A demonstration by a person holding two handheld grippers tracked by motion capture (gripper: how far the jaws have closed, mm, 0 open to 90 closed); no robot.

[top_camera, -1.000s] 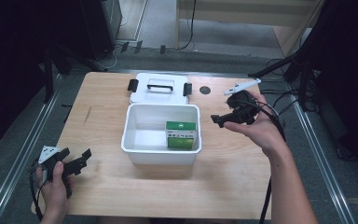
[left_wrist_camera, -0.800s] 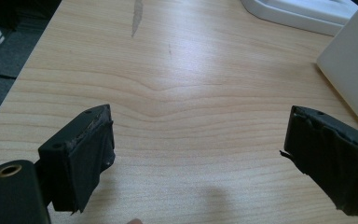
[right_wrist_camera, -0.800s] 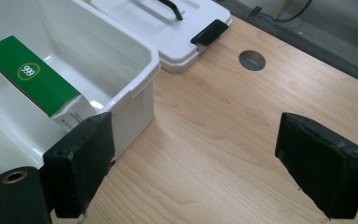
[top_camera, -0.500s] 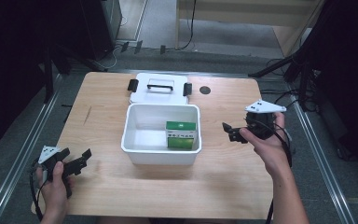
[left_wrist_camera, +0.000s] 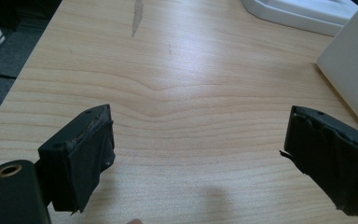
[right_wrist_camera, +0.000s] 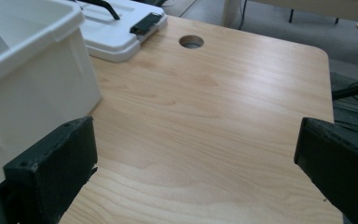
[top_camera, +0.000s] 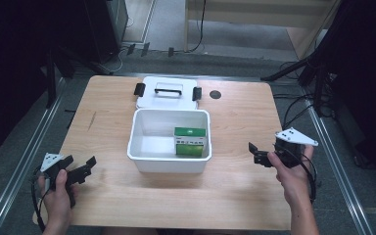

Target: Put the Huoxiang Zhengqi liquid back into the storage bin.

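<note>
A white plastic bin stands open in the middle of the wooden table, with a green box upright against its right wall. Behind it lies the bin's white lid, black handle and clips facing up. My left gripper rests low at the table's near left, open, with bare wood between its jaws. To the right of the bin my right gripper is held open and holds nothing. It points at the bin wall.
A round cable hole sits in the table behind the bin at the right, beside the lid. The bin's corner stands ahead and to the right of the left gripper. Metal rails run along both sides of the table, and cables trail off its right edge.
My right gripper has drawn back from beside the bin's far right corner toward the near right of the table, still open. The left gripper has stayed put.
</note>
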